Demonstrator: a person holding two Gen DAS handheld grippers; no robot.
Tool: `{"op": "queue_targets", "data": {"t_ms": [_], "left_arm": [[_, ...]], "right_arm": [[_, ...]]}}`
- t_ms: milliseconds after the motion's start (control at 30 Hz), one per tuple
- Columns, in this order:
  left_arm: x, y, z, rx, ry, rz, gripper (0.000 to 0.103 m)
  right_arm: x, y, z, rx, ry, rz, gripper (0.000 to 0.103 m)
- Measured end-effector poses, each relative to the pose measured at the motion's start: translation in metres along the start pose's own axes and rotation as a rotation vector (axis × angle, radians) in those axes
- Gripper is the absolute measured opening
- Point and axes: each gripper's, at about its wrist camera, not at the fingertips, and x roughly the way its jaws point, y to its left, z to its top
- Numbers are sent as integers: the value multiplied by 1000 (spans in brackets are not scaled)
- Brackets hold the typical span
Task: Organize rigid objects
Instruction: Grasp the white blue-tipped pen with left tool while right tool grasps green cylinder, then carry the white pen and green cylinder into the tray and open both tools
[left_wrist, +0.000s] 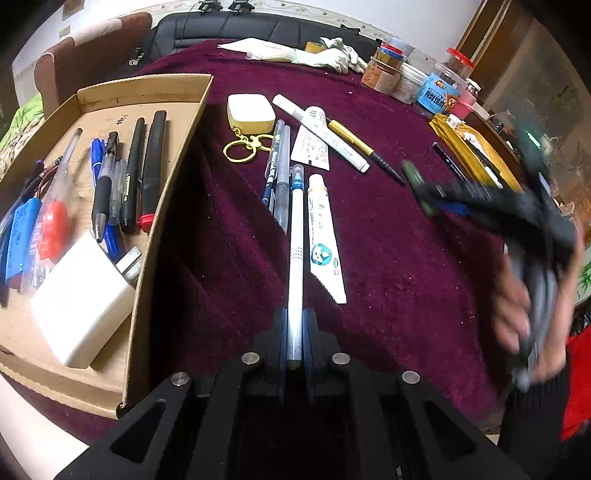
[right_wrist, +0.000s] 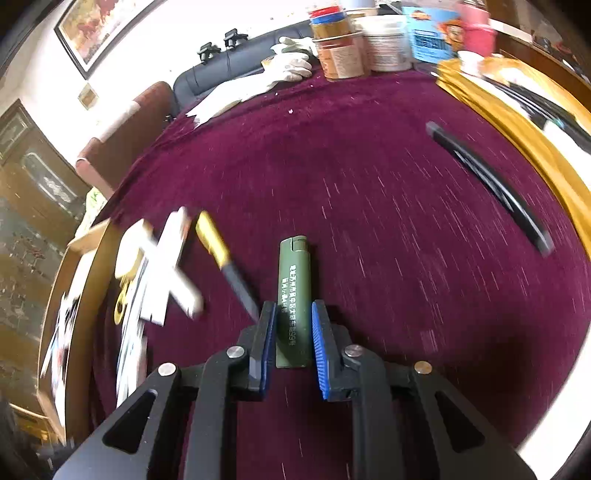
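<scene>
My left gripper (left_wrist: 294, 321) is shut on a white pen (left_wrist: 296, 251) with a blue clear cap, held above the maroon cloth. To its left a cardboard tray (left_wrist: 173, 147) holds several pens, a white block and a blue item. My right gripper (right_wrist: 293, 314) is shut on a green lighter (right_wrist: 292, 299) that points forward over the cloth. It also shows blurred in the left wrist view (left_wrist: 417, 188), at the right, with the lighter in it. A yellow-and-black pen (right_wrist: 225, 262) lies left of the lighter.
On the cloth lie a white tube (left_wrist: 325, 236), two clear pens (left_wrist: 279, 170), a white marker (left_wrist: 321, 131), a cream case with gold key rings (left_wrist: 251, 114), a black pen (right_wrist: 487, 184) and a gold box (right_wrist: 517, 122). Jars (left_wrist: 413, 77) and gloves (left_wrist: 325, 55) stand at the far edge.
</scene>
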Motion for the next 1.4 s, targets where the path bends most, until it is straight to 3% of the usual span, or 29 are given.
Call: {"op": "queue_targets", "data": {"t_ms": [200,300,367,433,500,767,833,933,1033,1067,1100,1267,1400], "left_arm": [[3,-1,6,-22,13,9,8],[2,-5,10,-6,23,30,14],[0,-9,12,18,6,57,20],[4,-13,13,55,7,99,20],[7,-15,11,67,24,122,7],[-13,-20,-17,103,57,79,7],[-13,-21,-16,115,52,93,11],[-15,-26,-8,138,14,112,28],[-9,-30,4,168,-6,139,30],[-3,-29,9,164,8,143,28],[4,-28,13,157,22,146,19],[11,-23,15,159,20,125,7],[-9,-10,2,106,2,47,6]], "right_arm": [[-33,21,-63,-110,-90,-92,18],[-34,29,-66,-139,-111,-130,18],[-34,26,-65,-130,-108,-116,18],[-35,22,-67,-119,-104,-100,18],[-35,21,-68,-117,-104,-97,18],[-35,23,-69,-130,-105,-97,20],[-35,26,-70,-142,-105,-104,21],[-34,29,-71,-162,-105,-119,22],[-34,30,-71,-161,-105,-118,22],[-34,31,-71,-162,-105,-119,22],[-34,30,-71,-163,-105,-120,22],[-34,30,-71,-164,-104,-117,22],[-34,29,-71,-165,-99,-86,17]]}}
